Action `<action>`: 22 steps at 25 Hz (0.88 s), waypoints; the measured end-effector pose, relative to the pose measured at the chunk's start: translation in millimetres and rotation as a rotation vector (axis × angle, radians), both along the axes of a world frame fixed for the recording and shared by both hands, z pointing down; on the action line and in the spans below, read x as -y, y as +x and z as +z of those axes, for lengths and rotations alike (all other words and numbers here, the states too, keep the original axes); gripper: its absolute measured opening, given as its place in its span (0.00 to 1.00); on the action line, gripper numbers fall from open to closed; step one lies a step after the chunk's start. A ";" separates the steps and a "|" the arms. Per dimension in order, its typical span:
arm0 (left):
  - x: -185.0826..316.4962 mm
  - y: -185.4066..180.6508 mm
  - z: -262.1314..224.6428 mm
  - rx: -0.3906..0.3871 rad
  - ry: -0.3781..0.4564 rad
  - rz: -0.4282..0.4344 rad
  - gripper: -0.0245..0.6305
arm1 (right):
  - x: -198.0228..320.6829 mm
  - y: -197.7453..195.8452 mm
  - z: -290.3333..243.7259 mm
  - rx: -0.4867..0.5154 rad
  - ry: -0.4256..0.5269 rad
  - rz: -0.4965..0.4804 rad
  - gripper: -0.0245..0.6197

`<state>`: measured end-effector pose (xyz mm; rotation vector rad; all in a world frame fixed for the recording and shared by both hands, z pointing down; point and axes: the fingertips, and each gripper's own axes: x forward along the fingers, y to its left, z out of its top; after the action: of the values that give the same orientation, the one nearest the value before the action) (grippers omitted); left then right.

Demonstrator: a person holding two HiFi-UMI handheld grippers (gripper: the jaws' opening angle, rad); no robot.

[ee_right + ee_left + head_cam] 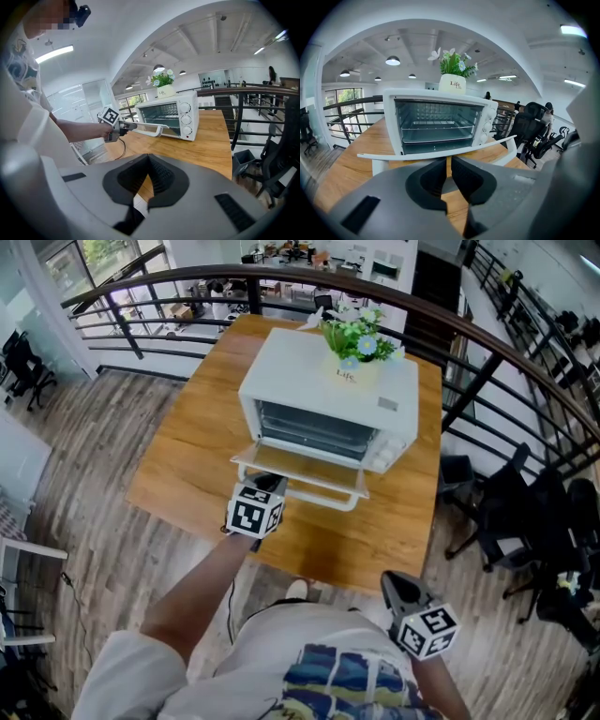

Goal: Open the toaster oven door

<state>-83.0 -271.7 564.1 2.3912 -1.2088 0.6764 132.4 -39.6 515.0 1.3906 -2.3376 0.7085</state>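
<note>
A white toaster oven [328,395] stands on the wooden table [183,465]. Its glass door [298,468] hangs down flat, and the rack inside the oven [440,119] shows. My left gripper [268,485] sits at the near left part of the white door handle [323,495]. In the left gripper view the handle [436,149] runs just beyond my left gripper [448,161], whose jaws are shut with only a thin slit and nothing in it. My right gripper [396,585] hangs low near my body, off the table; in its own view the right gripper [149,161] is shut and empty.
A potted plant [356,352] sits on top of the oven. A curved black railing [469,334] runs behind and to the right of the table. Black office chairs [511,512] stand at the right. The floor is wood planks.
</note>
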 end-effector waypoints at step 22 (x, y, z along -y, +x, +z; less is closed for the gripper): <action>-26.1 -3.9 54.7 0.009 -0.068 -0.010 0.09 | 8.2 -8.4 5.1 -0.016 -0.017 -0.008 0.04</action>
<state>-86.9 -245.6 618.8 2.3268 -1.1817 0.7141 124.0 -47.8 520.0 1.3742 -2.3178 0.7105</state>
